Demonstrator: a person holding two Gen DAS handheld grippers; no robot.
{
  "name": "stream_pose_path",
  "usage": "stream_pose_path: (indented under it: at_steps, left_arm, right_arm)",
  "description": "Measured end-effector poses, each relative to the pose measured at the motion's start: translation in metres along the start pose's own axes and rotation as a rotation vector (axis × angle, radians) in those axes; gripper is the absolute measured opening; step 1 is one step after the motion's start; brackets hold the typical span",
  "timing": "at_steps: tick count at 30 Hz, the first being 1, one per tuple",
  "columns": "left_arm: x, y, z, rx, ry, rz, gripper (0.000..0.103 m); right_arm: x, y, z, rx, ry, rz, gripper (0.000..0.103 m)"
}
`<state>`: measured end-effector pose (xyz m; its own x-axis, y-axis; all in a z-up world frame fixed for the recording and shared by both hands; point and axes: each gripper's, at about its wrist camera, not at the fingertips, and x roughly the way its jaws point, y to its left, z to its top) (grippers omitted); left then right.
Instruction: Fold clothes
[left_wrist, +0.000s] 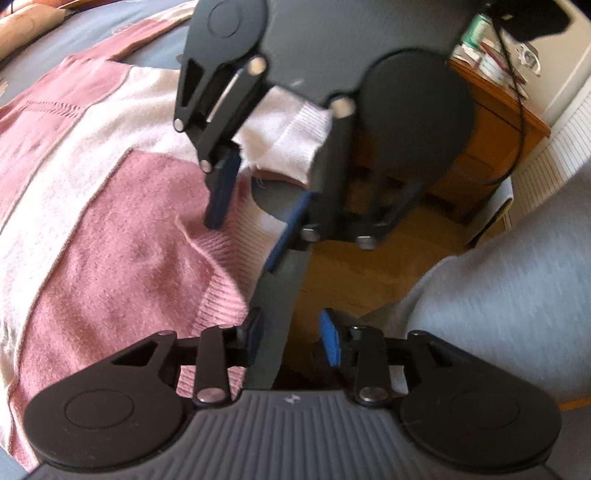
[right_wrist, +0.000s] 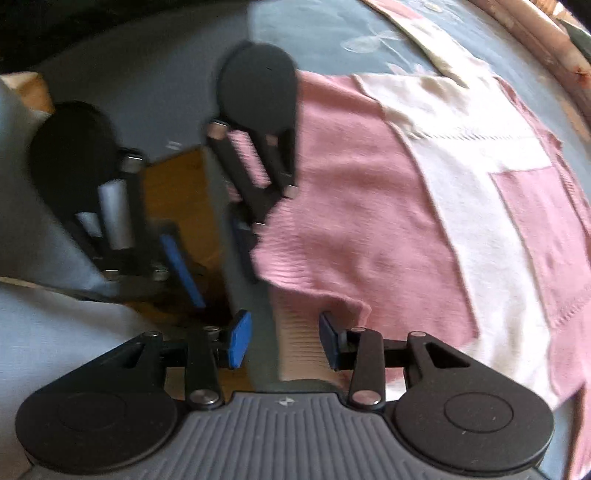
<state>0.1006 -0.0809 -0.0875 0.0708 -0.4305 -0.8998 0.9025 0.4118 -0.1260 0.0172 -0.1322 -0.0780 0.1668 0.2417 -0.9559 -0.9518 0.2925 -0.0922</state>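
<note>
A pink and white knitted sweater (left_wrist: 110, 229) is spread flat on a blue-covered bed (right_wrist: 325, 33), its ribbed hem at the bed's edge. The left claw (left_wrist: 291, 341) and right claw (right_wrist: 284, 341) are both held apart over that hem, with nothing clamped.

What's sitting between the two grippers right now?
Only the sweater's ribbed hem edge and grey bed edge; left gripper and right gripper both show it.
</note>
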Motion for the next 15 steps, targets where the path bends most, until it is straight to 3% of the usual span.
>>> stream_pose_path:
  at_steps: [1, 3, 7, 15]
  left_arm:
    - [-0.001, 0.001, 0.001, -0.005, -0.01, 0.007, 0.034]
    - [-0.003, 0.009, -0.001, -0.024, -0.019, 0.027, 0.035]
    - [-0.005, -0.01, -0.028, -0.048, -0.022, 0.088, 0.035]
    - [-0.014, 0.013, -0.04, -0.045, -0.031, 0.162, 0.036]
  right_arm:
    - [-0.007, -0.044, -0.008, 0.009, 0.01, -0.018, 0.045]
    - [-0.019, -0.071, 0.0, 0.028, 0.021, -0.05, 0.045]
    - [-0.024, -0.077, -0.004, 0.04, 0.02, -0.062, 0.045]
    - [-0.029, -0.067, -0.005, 0.038, 0.007, -0.074, 0.045]
